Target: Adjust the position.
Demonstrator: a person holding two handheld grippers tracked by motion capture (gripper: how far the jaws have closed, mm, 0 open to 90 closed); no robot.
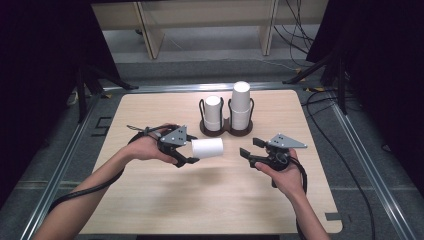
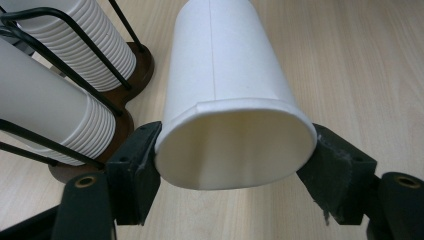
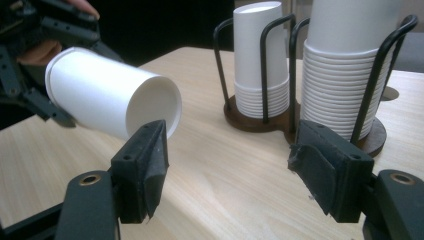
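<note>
Closest to me, the person's two forearms come in over the near edge of the table (image 1: 150, 210), each hand carrying a gripper. The left gripper (image 1: 192, 150) is clamped on a white paper cup (image 1: 207, 147), holding it on its side above the wood, bottom pointing toward the other hand. Along the left gripper's own view, the cup (image 2: 225, 100) sits rim-first between the two black jaws, which press its rim from both sides and squash it slightly oval.

The right gripper (image 1: 248, 146) hangs a little to the right of the cup, apart from it, with its jaws pointing at it. In its own view the jaws stand parted with nothing between them, and the cup (image 3: 110, 102) lies ahead beyond the left jaw, its recessed bottom facing the camera.

Behind both, at the middle of the far half of the table, stands a dark holder (image 1: 226, 127) with wire uprights. It keeps two stacks of upturned white cups side by side: a shorter stack (image 1: 213, 112) on the left and a taller stack (image 1: 240, 102) on the right.
</note>
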